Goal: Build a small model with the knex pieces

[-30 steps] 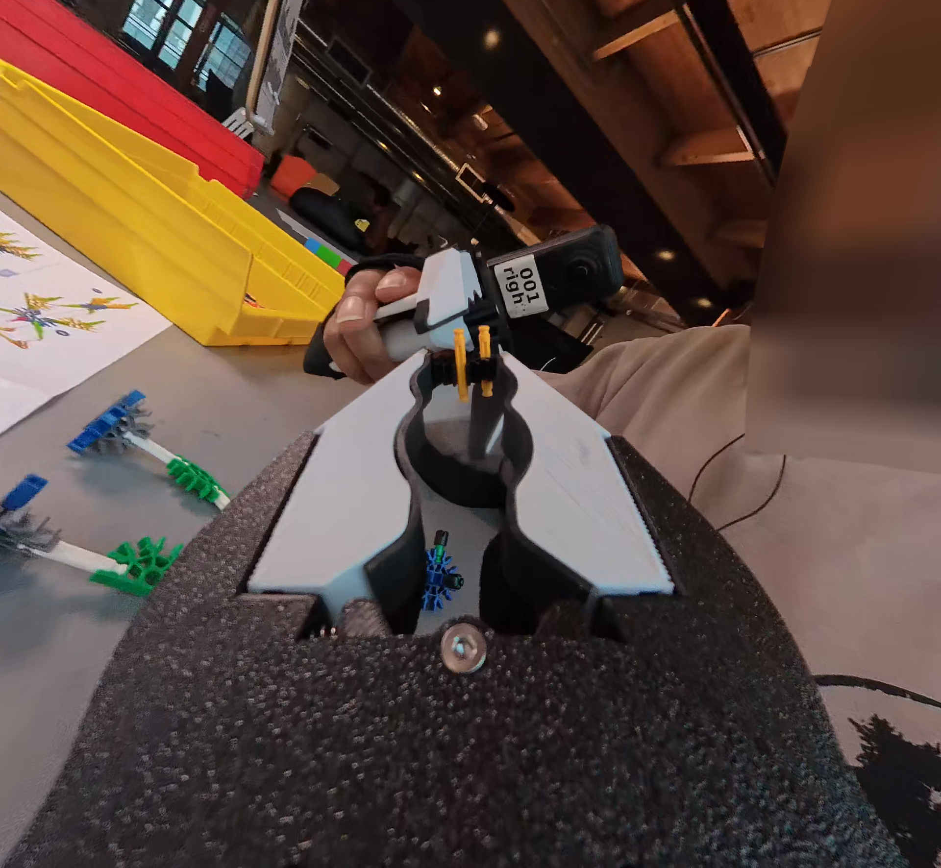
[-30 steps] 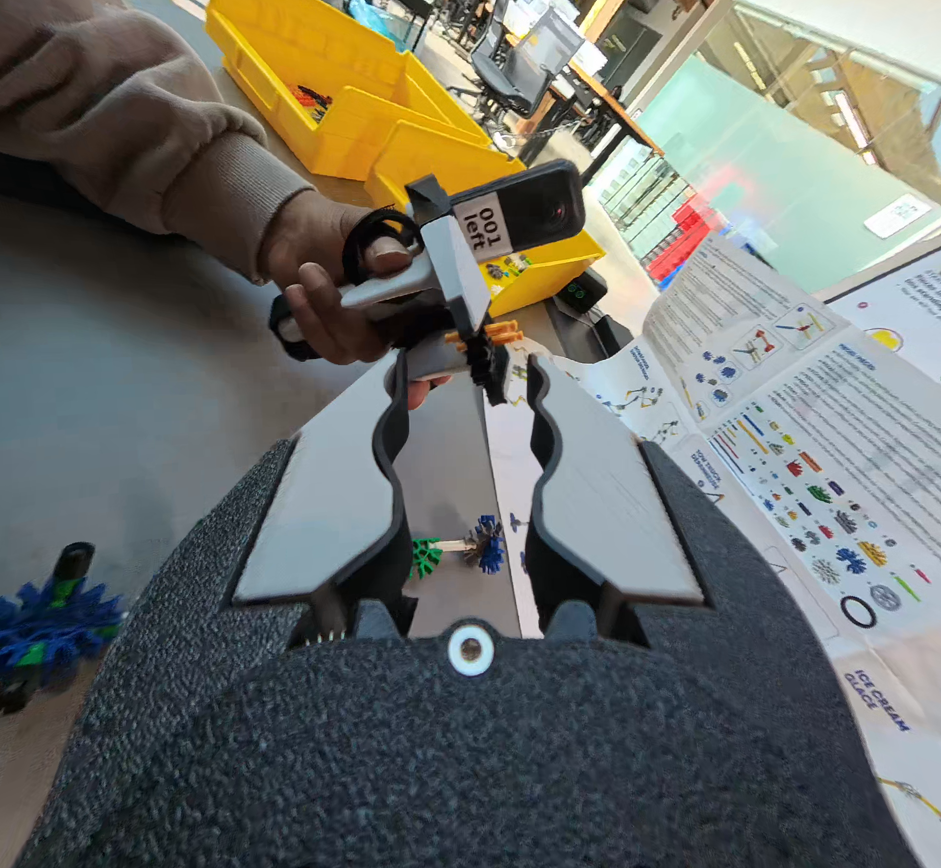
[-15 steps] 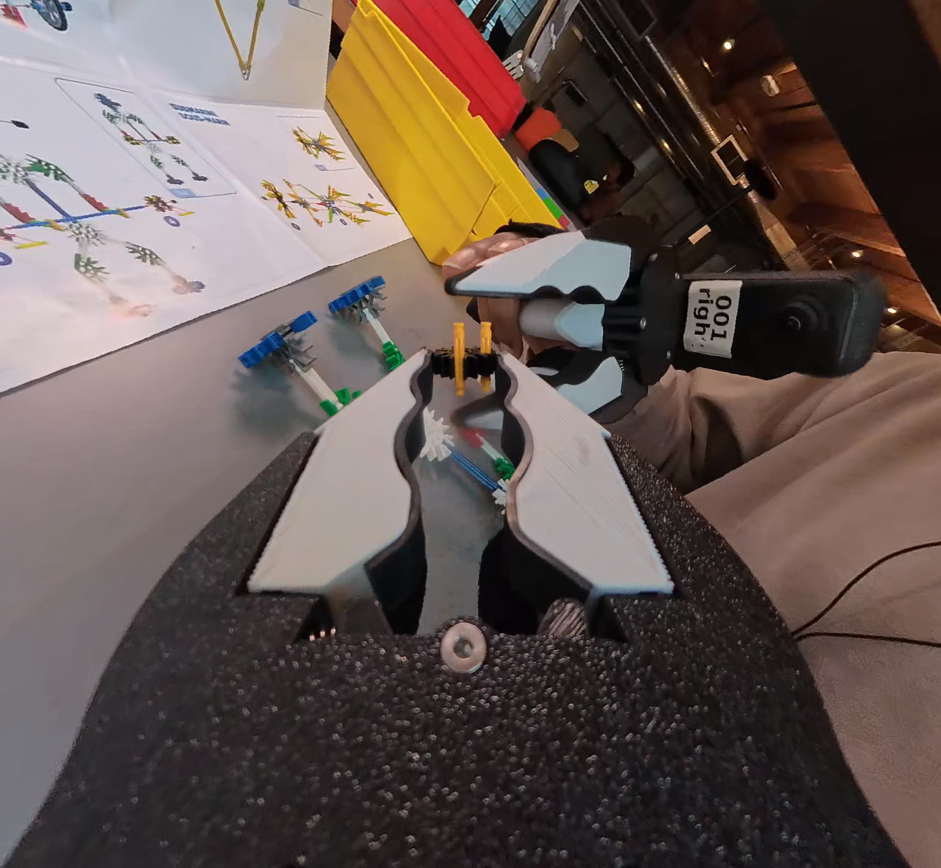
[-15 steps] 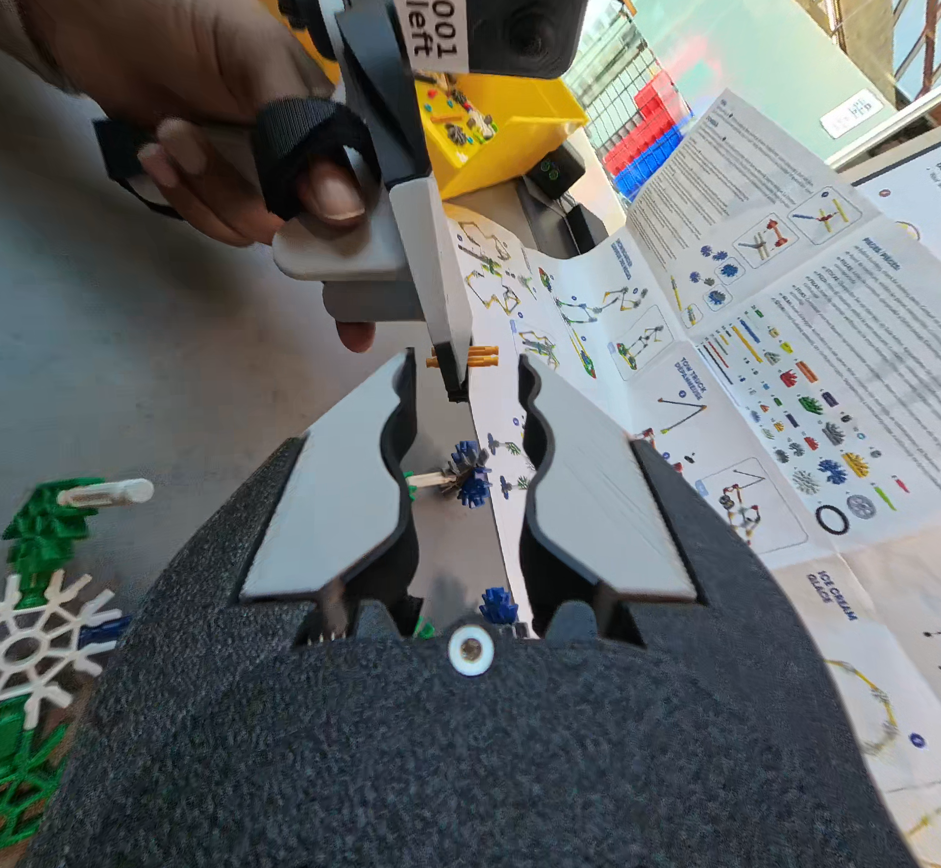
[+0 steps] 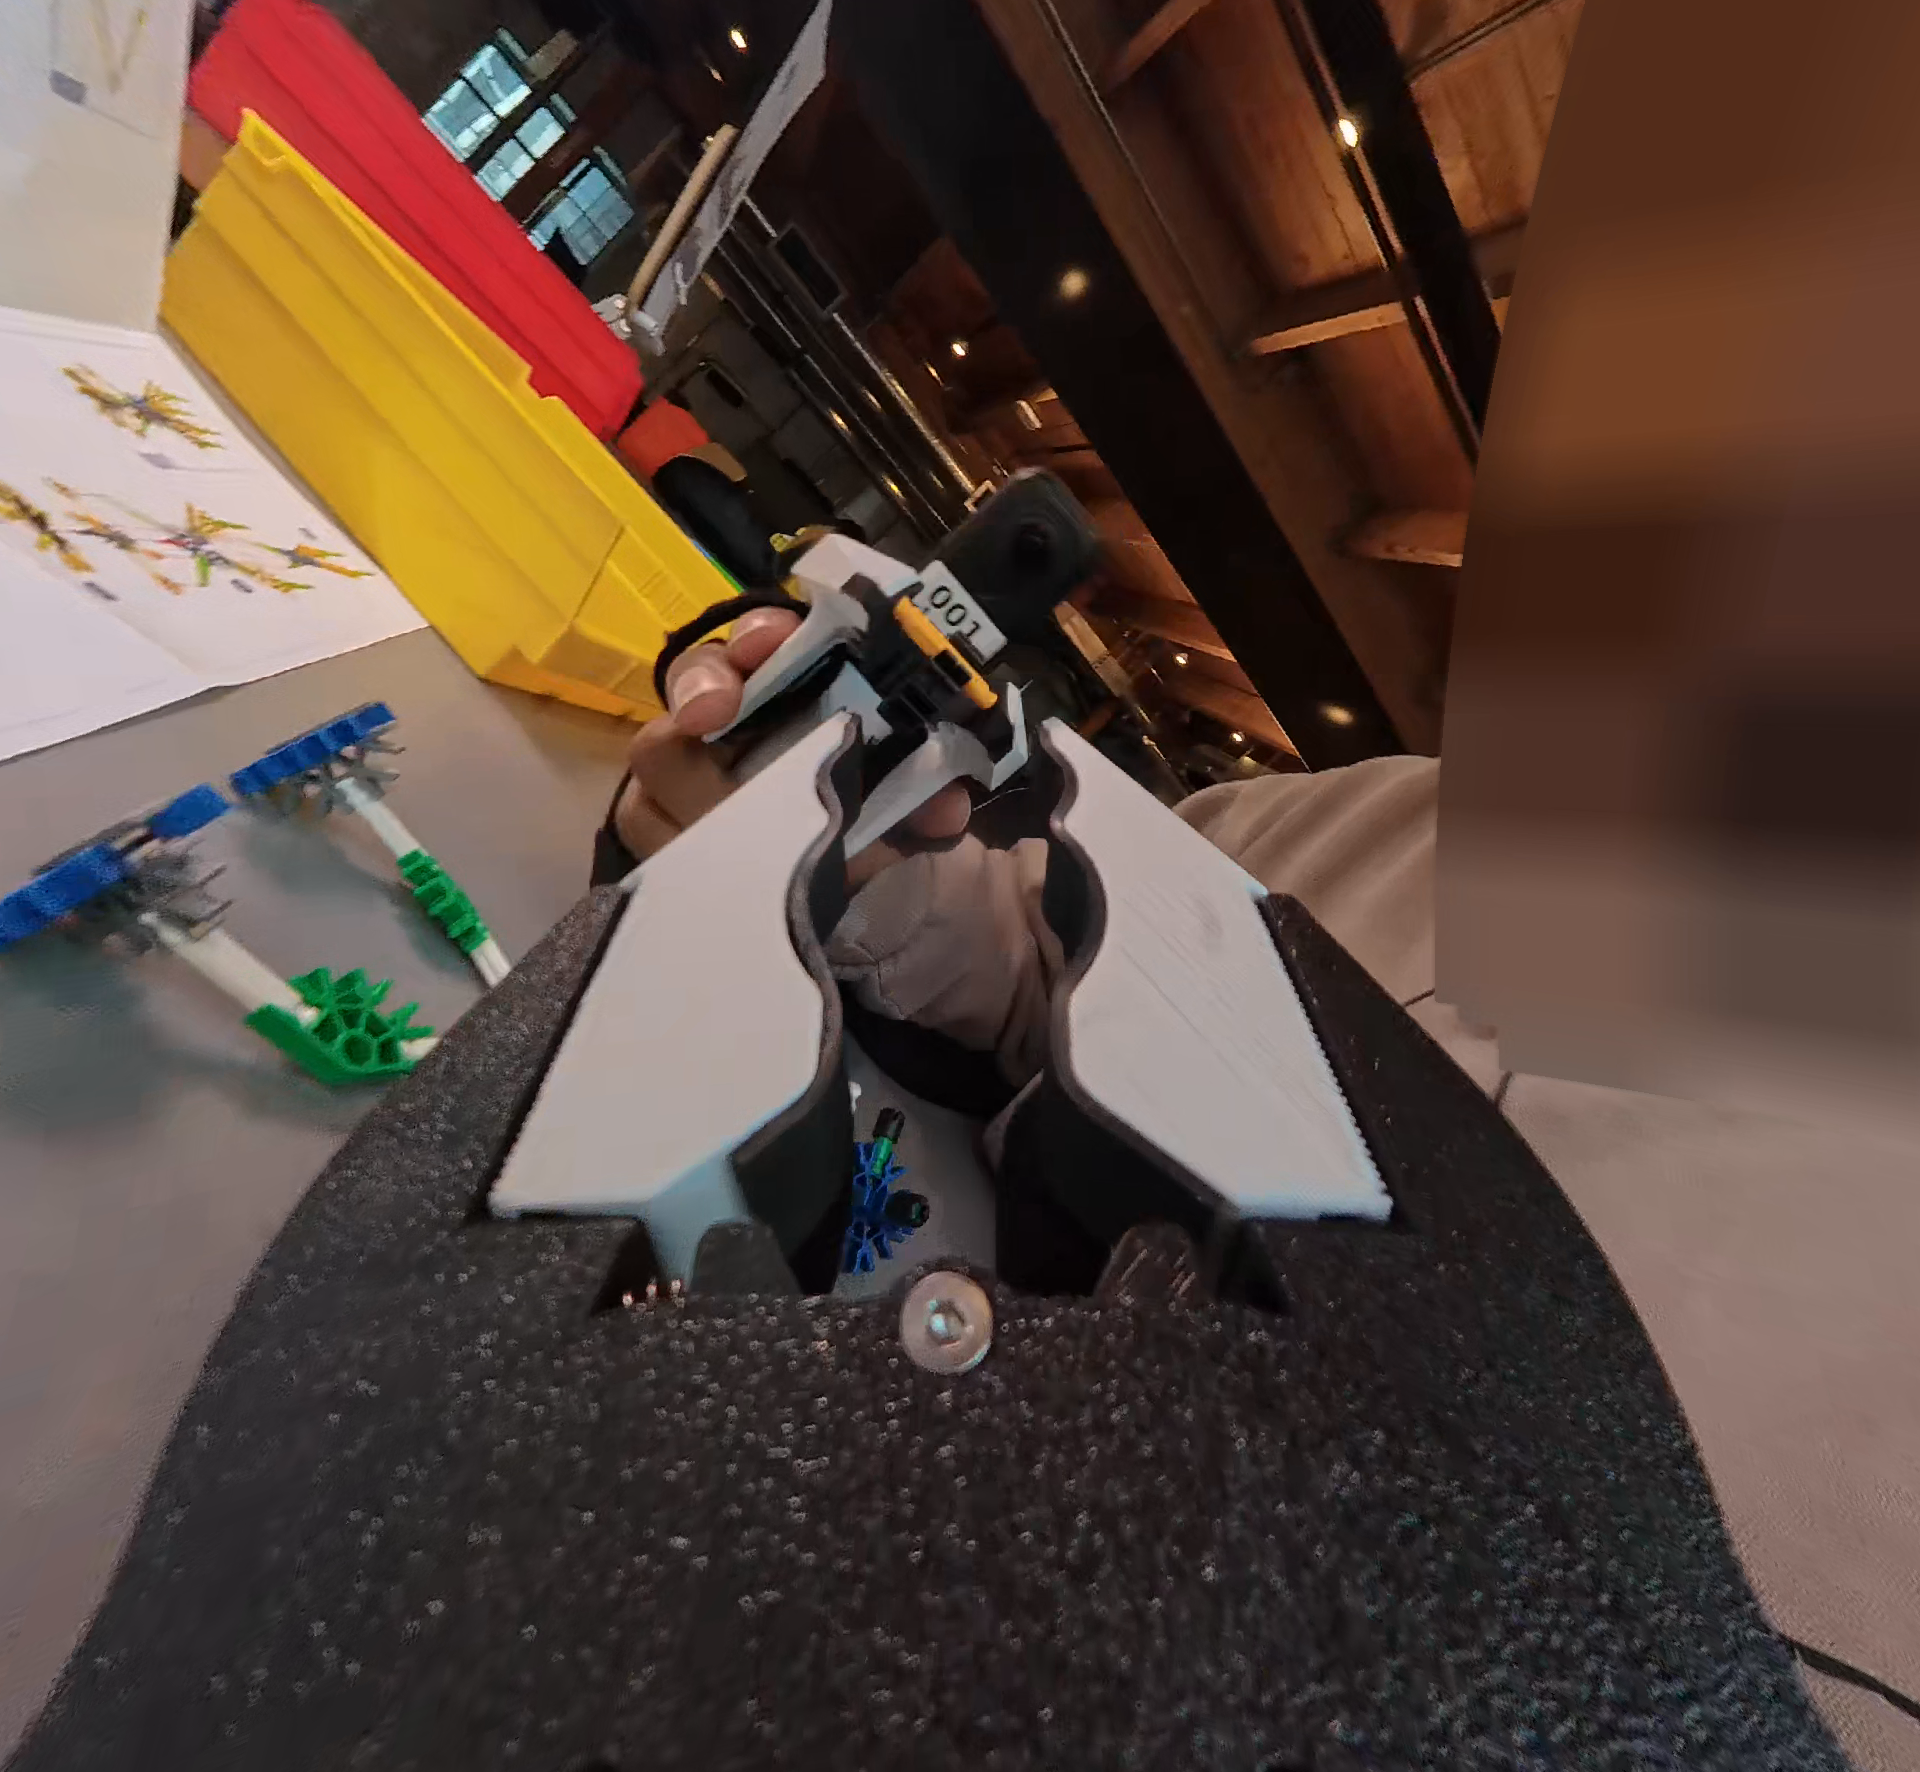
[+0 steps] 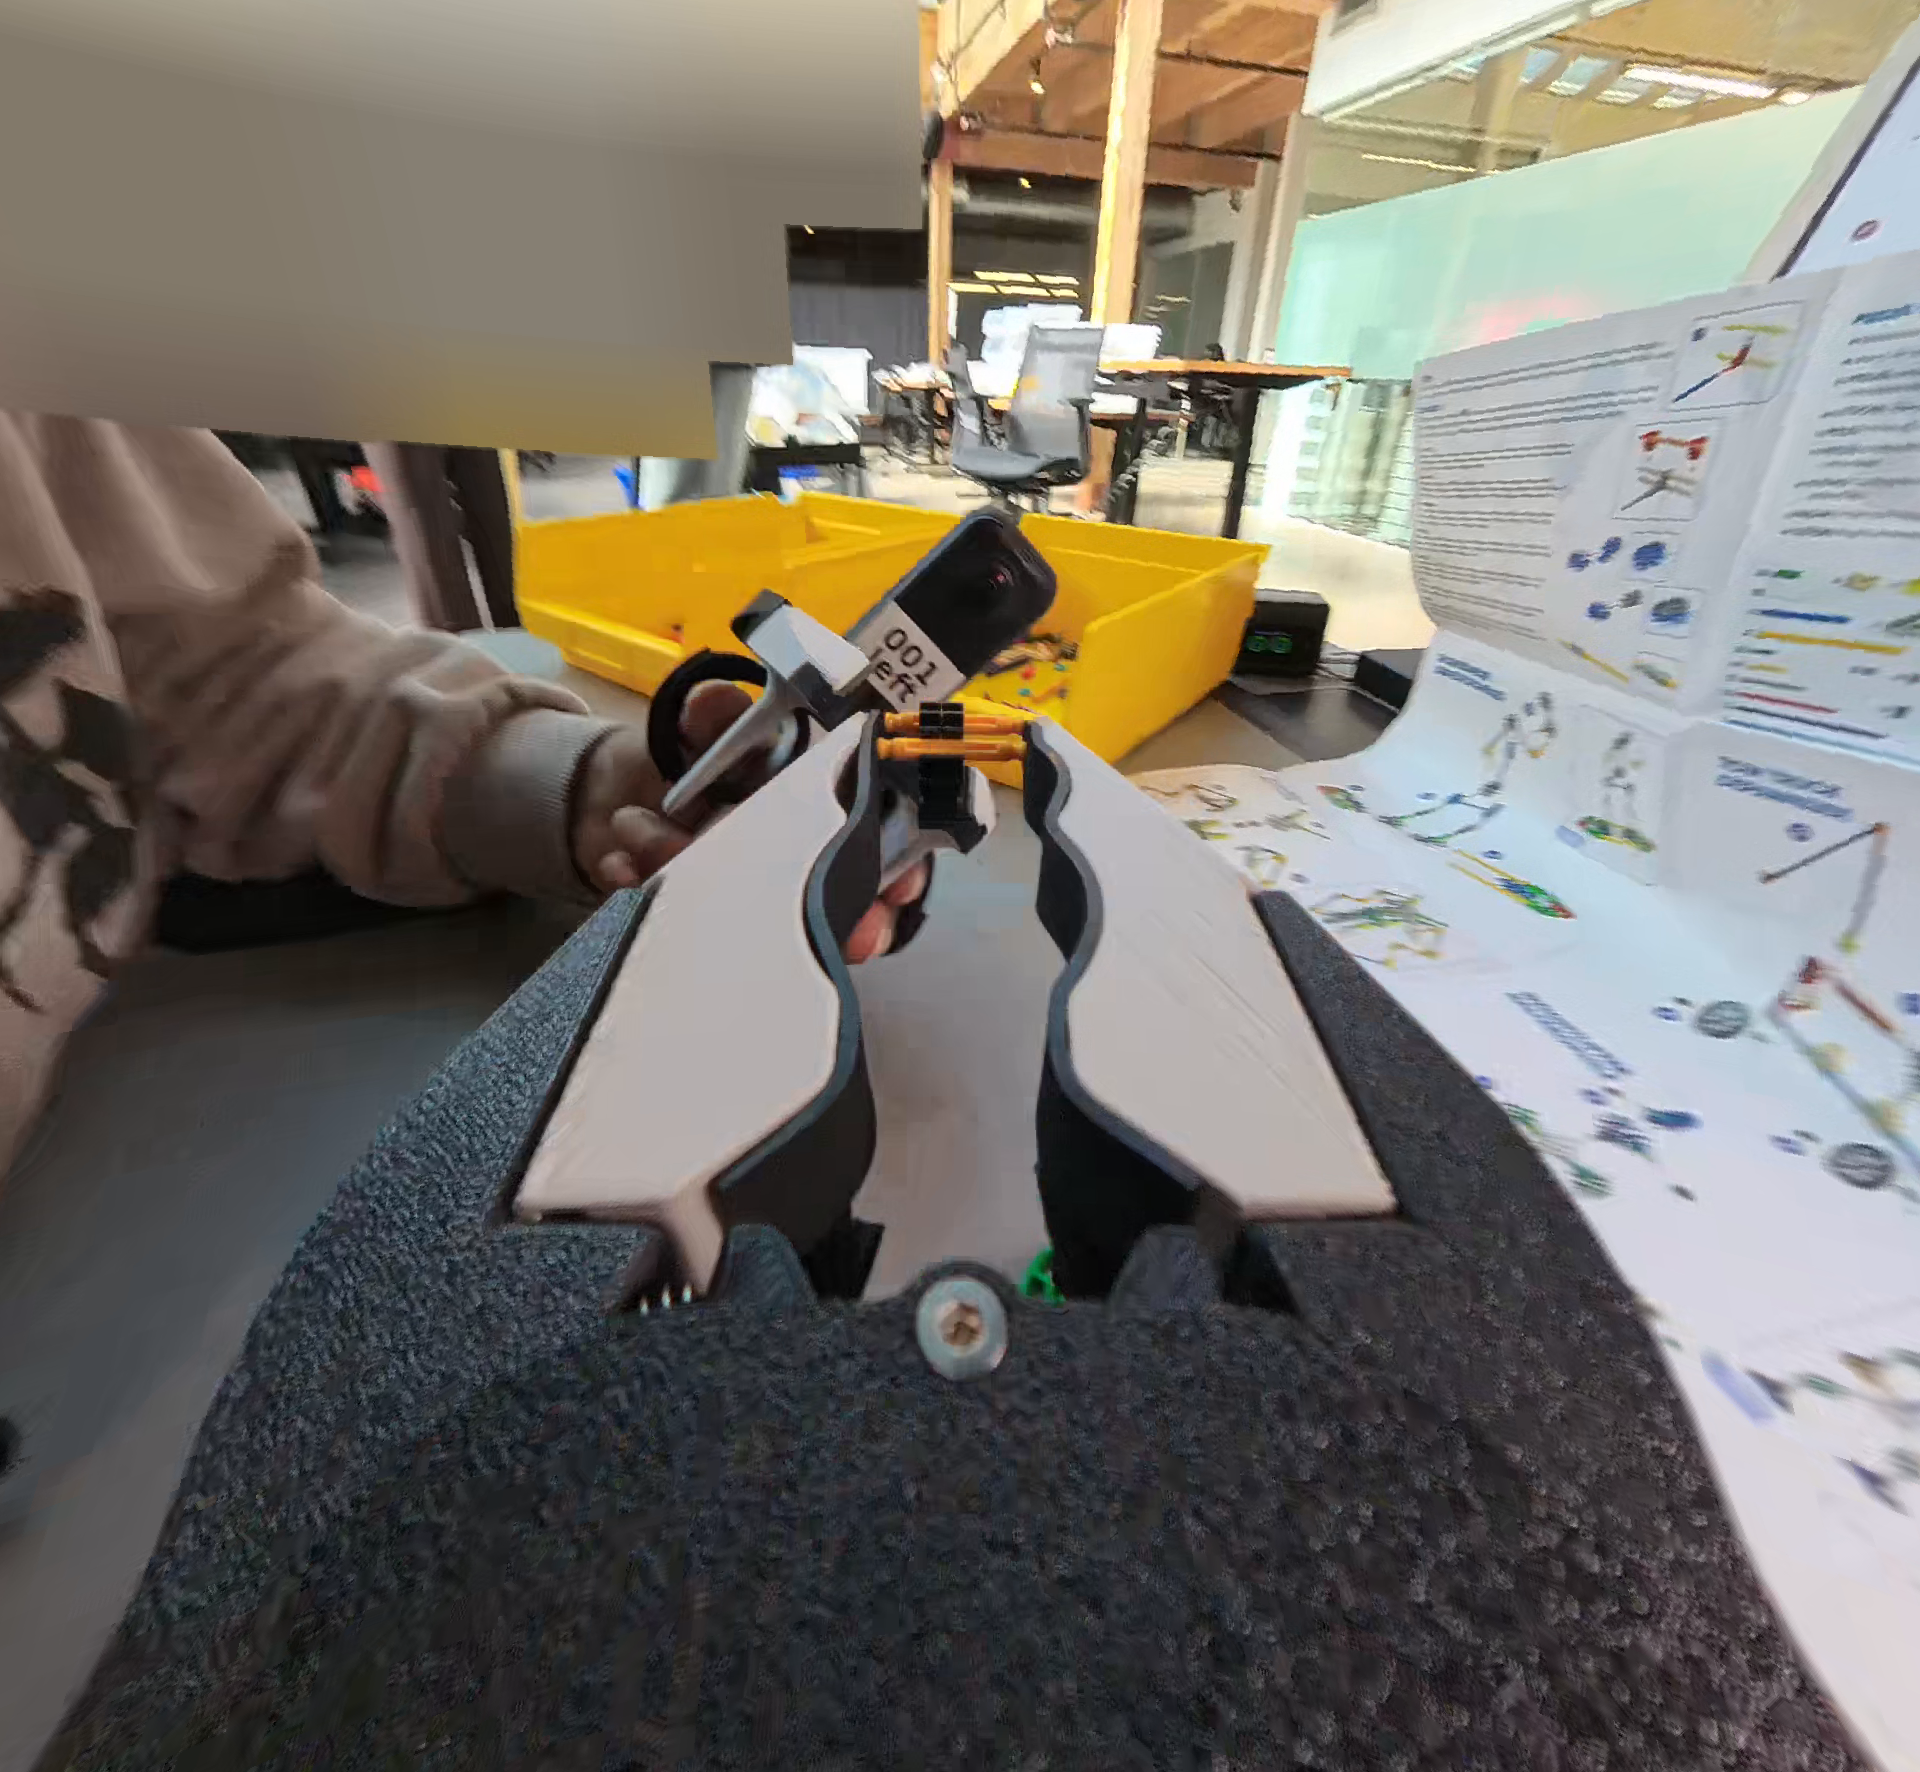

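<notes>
The right claw (image 6: 951, 735) pinches a yellow rod piece (image 6: 943, 748) end to end between its tips. The left claw (image 5: 951, 735) gapes just beside it, holding nothing, above the tabletop (image 5: 156, 1151).

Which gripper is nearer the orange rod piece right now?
Right. The right gripper has the orange rod piece spanning its fingertips. The left gripper faces it with jaws open, and the piece sits just beyond its tips.
</notes>
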### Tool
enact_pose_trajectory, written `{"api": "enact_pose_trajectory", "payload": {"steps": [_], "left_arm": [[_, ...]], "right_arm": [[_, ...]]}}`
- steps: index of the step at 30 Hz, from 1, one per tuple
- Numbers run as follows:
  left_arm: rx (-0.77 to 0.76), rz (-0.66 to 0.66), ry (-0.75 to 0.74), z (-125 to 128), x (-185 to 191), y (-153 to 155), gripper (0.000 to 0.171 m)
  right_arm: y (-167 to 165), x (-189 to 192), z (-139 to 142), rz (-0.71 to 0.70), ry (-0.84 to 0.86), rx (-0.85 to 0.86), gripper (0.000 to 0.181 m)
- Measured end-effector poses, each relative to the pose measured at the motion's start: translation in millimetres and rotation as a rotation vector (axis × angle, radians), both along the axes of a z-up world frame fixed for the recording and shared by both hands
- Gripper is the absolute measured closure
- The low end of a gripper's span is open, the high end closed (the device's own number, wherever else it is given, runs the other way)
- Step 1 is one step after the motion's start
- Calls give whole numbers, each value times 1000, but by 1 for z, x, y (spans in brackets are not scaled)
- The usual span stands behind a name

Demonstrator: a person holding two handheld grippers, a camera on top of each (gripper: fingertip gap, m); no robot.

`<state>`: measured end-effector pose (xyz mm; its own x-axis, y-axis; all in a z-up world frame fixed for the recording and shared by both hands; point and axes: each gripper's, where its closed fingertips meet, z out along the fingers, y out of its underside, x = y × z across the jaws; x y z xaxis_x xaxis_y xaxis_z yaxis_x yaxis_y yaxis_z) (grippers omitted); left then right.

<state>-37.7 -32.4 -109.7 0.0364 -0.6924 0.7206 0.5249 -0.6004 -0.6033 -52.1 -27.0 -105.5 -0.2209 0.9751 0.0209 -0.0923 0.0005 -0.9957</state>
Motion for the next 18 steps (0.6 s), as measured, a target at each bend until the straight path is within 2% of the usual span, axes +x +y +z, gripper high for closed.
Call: {"api": "enact_pose_trajectory", "payload": {"steps": [5, 12, 18], "left_arm": [[143, -17, 1, 17, 9, -16, 143], [291, 172, 231, 14, 9, -12, 159], [281, 188, 247, 13, 6, -10, 158]], "right_arm": [[-17, 5, 16, 204, 77, -328, 156], [-16, 8, 22, 316, 95, -563, 157], [-20, 2, 13, 238, 47, -410, 156]]}}
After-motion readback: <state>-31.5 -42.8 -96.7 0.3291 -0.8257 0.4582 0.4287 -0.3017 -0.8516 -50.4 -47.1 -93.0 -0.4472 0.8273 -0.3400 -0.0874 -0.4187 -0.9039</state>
